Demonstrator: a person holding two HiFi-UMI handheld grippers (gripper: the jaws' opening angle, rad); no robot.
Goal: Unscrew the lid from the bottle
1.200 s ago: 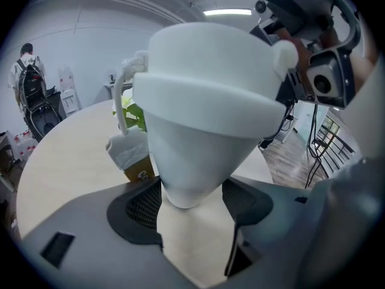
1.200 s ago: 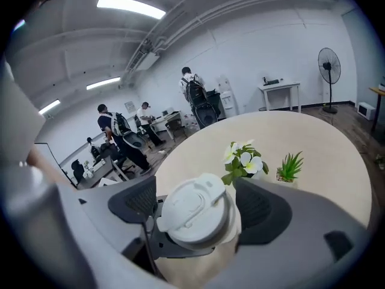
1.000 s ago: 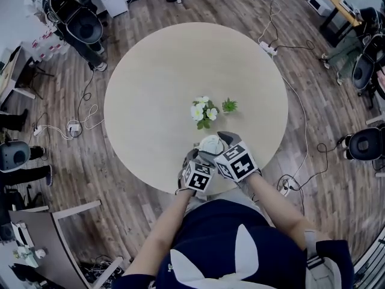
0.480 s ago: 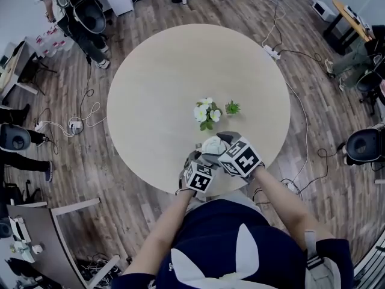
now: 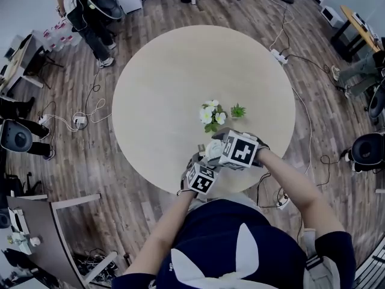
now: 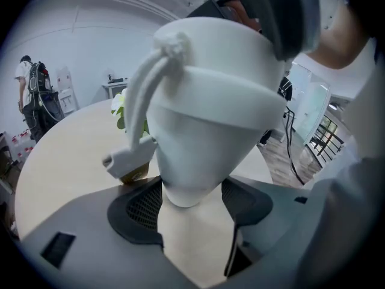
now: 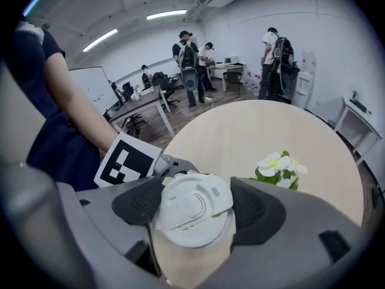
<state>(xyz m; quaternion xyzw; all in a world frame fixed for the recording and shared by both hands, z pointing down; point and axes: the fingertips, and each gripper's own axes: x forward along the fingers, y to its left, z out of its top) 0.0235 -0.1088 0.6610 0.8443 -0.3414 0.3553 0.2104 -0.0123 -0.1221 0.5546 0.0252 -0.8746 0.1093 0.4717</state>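
A white bottle (image 5: 212, 152) stands at the near edge of the round table (image 5: 174, 83). In the left gripper view its tapered body (image 6: 204, 119) fills the picture, with a white strap (image 6: 139, 104) hanging down its side. My left gripper (image 6: 191, 205) is shut on the bottle's narrow lower end, and in the head view this left gripper (image 5: 203, 165) sits just below the bottle. My right gripper (image 7: 194, 223) reaches over the top with the round white lid (image 7: 191, 205) between its pads. Its jaws have just been closing, and both pads touch the lid's rim.
A pot of white flowers (image 5: 210, 114) and a small green plant (image 5: 238, 110) stand just beyond the bottle. Cables, office chairs and desks ring the table on the wooden floor. Several people stand at the far desks (image 7: 192, 59).
My right gripper has rolled about its own axis over the bottle top, so its marker cube now faces differently. The left gripper and the bottle have stayed put.
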